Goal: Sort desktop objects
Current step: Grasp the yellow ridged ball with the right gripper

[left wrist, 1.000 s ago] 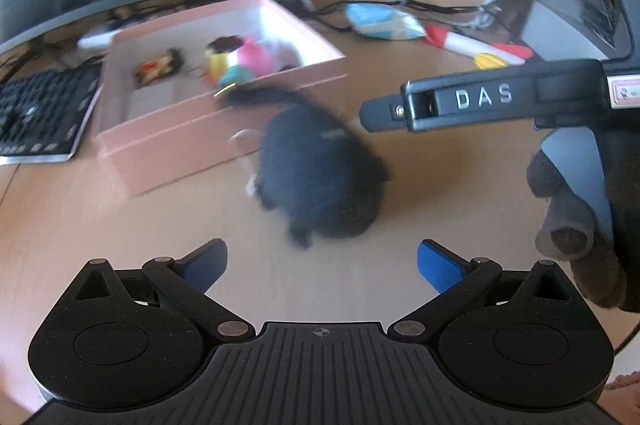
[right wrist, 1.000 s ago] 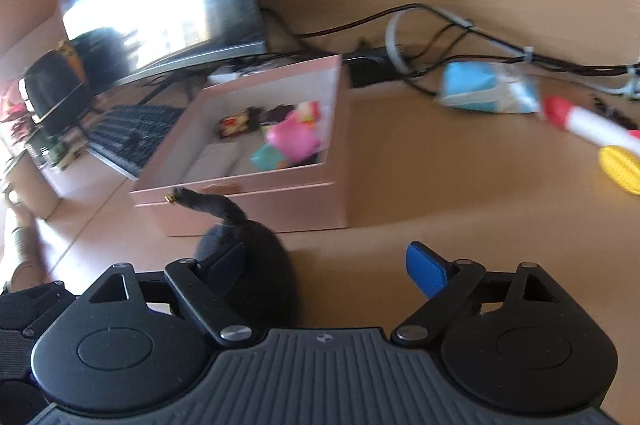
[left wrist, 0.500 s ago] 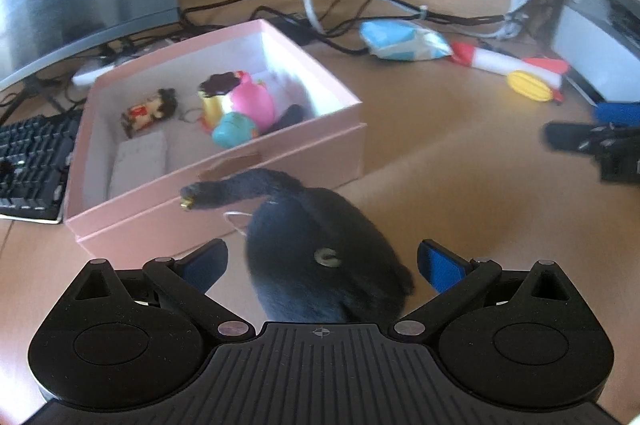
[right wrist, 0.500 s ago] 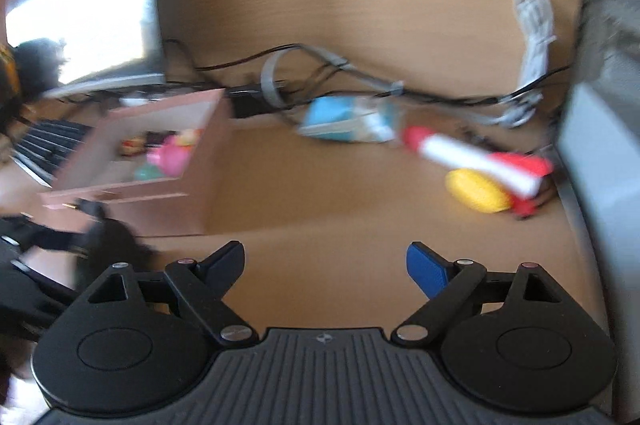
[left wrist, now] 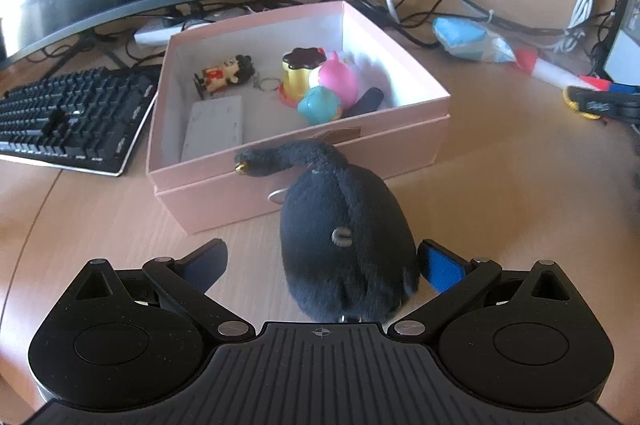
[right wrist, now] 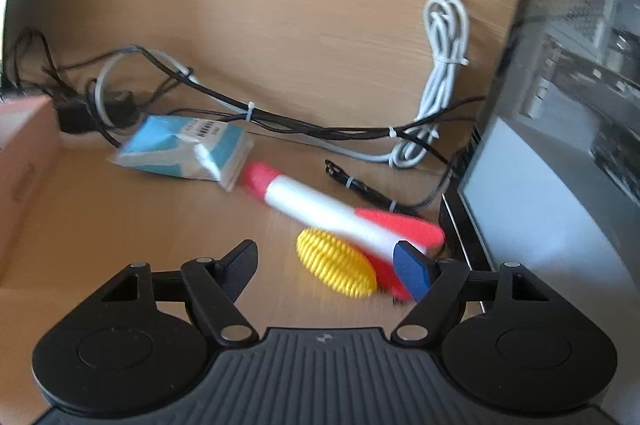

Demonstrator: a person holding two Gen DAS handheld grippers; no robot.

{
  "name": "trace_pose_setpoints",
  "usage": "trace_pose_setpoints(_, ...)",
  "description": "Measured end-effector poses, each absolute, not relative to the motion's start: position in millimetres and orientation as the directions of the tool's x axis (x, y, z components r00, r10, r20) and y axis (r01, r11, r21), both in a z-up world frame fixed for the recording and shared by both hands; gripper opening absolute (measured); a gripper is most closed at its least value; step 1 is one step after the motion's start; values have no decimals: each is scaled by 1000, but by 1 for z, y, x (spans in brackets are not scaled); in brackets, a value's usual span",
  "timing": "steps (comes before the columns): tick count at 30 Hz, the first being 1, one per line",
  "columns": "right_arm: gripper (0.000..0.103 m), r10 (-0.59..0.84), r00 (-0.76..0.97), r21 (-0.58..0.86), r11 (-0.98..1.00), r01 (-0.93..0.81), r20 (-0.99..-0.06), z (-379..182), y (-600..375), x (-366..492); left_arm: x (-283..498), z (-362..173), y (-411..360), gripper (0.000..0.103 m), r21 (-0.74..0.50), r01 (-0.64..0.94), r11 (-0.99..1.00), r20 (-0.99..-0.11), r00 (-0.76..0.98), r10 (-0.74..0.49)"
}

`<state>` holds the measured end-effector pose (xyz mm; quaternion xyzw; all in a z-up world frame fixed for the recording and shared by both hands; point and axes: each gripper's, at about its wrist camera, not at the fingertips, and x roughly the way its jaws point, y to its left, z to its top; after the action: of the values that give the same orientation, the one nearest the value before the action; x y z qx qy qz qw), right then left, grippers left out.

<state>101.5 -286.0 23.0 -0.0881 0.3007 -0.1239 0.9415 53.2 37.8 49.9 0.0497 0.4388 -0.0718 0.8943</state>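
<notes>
Tools swap jobs: left tool [left wrist: 322, 259] now straddles black plush [left wrist: 346, 245], open; right tool [right wrist: 334, 263], open, swings to yellow ball [right wrist: 335, 268].

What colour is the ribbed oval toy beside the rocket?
Yellow. The ribbed oval toy shows best in the right wrist view, lying against the rocket.
</notes>
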Motion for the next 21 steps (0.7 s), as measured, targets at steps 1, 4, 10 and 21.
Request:
trace_pose_setpoints(1,75,-295,785,-270,948,168,-544,19,-286,109,50,52,39,103,19,168,986,-792,605,-88)
trace_pose_setpoints(4,69,-294,775,-310,941,134,-560,11,-285,121,40,56,44,103,1,151,989,-792,603,-92)
trace_pose_setpoints(10,42,-279,756,-312,944,104,-593,6,-285,126,27,56,55,103,-17,133,991,-802,590,-93)
trace_pose_setpoints(21,40,-180,757,-207,976,61,-628,32,-279,79,16,54,51,103,-49,172,984,-795,589,-143)
